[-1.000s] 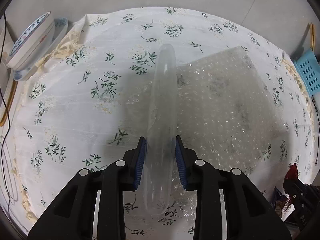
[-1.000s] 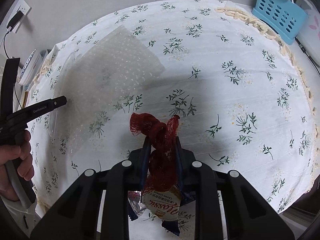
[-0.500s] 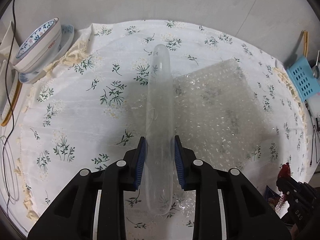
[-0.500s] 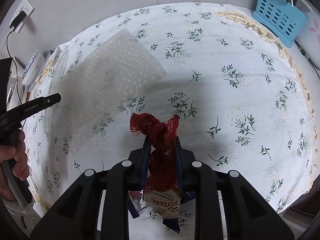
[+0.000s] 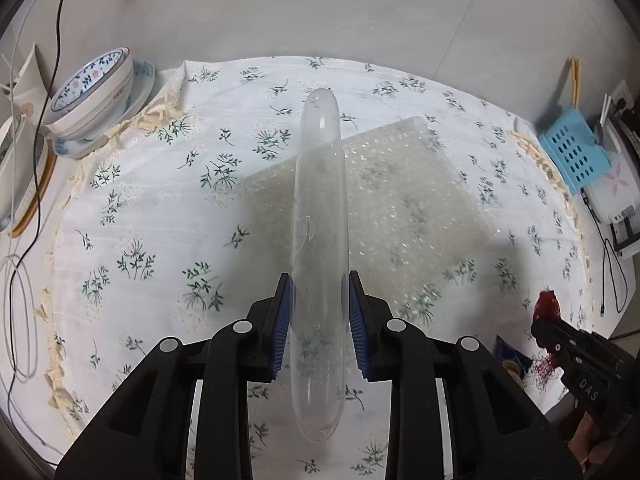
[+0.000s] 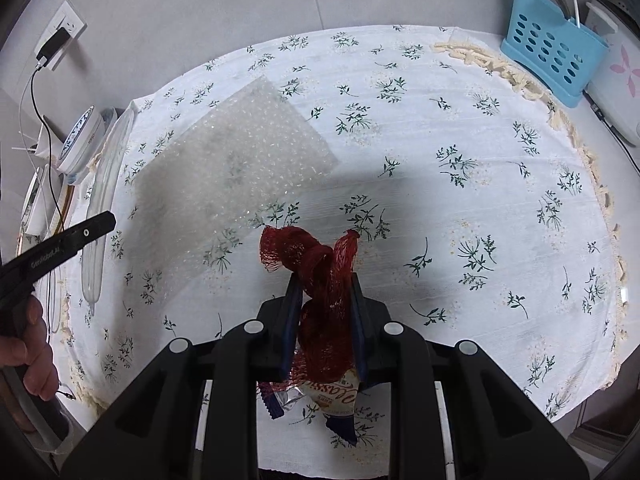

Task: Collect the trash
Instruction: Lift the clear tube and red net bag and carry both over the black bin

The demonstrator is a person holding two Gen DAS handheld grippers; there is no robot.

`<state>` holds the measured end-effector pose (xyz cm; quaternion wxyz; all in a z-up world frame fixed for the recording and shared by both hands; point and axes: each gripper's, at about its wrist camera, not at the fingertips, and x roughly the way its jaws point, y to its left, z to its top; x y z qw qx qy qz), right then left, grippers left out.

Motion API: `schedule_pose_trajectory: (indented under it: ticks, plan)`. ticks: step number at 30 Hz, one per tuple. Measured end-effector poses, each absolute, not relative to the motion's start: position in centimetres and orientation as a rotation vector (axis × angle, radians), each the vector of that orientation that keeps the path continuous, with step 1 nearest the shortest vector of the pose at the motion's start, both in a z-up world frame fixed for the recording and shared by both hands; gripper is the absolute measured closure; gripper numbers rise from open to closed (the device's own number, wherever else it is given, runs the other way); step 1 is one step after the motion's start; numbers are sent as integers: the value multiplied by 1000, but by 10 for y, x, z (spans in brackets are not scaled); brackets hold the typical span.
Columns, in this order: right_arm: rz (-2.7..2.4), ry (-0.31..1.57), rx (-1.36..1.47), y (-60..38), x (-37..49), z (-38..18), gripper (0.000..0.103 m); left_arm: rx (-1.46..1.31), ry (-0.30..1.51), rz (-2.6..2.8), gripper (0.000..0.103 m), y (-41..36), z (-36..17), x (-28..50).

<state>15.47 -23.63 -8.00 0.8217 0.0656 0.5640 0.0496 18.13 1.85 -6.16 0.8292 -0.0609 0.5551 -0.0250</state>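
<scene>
My left gripper (image 5: 320,312) is shut on a long clear plastic lid (image 5: 320,184), held edge-on above the flowered tablecloth (image 5: 140,220). A sheet of bubble wrap (image 5: 404,200) lies flat on the cloth beyond it. My right gripper (image 6: 326,308) is shut on a bunched red mesh net (image 6: 316,256), and a crumpled snack wrapper (image 6: 332,396) hangs in the same grip below the fingers. The bubble wrap (image 6: 236,160) lies up and to the left of it. At the left edge of the right wrist view, the left gripper (image 6: 92,228) shows with the lid (image 6: 104,200).
Stacked patterned bowls on a plate (image 5: 92,92) stand at the table's far left, with cables (image 5: 16,280) beside them. A blue perforated basket (image 6: 552,48) sits at the far right off the cloth. A charger (image 6: 52,48) is plugged into the wall.
The left gripper has risen and pulled back with the clear lid, so the bowls and wall show more. The right gripper has risen slightly, still holding the net and wrapper.
</scene>
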Motion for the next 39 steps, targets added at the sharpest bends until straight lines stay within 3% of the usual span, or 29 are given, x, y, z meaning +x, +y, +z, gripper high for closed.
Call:
schedule_pose_trajectory:
  ticks: [39]
  plan:
    - [149,1100,101,-264,55,-37,82,-127,1157,-112,76,-37,-31,58]
